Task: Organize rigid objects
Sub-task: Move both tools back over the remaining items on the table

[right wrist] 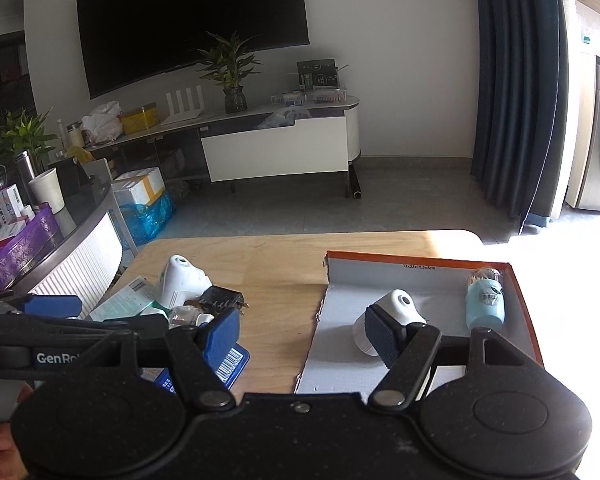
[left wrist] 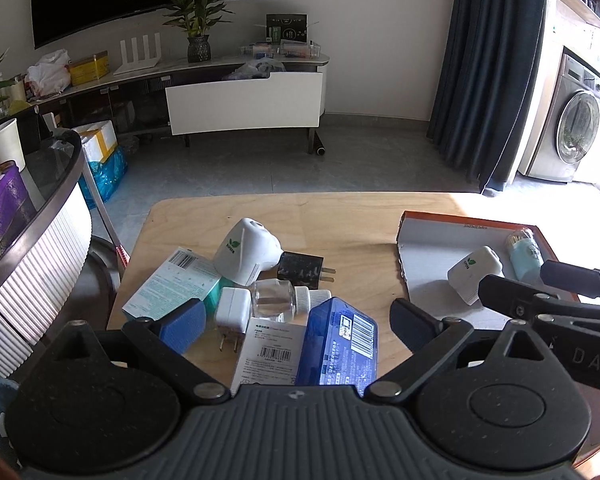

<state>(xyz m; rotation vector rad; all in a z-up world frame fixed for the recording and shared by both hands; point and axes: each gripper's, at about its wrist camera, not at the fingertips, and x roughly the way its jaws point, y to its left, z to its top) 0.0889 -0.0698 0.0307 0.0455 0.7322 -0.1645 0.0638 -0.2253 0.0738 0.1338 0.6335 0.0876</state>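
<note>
On the wooden table (left wrist: 340, 216) lies a pile: a white plug-in device (left wrist: 246, 250), a black charger (left wrist: 302, 268), a teal box (left wrist: 172, 284), a white charger (left wrist: 232, 312), a clear bottle (left wrist: 274, 298), a blue box (left wrist: 340, 344) and a white barcode box (left wrist: 268, 356). My left gripper (left wrist: 296, 324) hangs open over the pile's near side, gripping nothing. To the right, an orange-rimmed tray (right wrist: 420, 260) holds a second white device (right wrist: 396, 308) and a pale blue bottle (right wrist: 484, 304). My right gripper (right wrist: 303, 334) stands open and empty over the tray's left edge.
A round glass-topped side table (left wrist: 40, 184) with a purple basket (left wrist: 4, 208) and a paper cup (left wrist: 4, 148) stands close on the left. Beyond the table's far edge is grey floor, then a TV stand (left wrist: 244, 100). A dark curtain (left wrist: 492, 80) hangs at the right.
</note>
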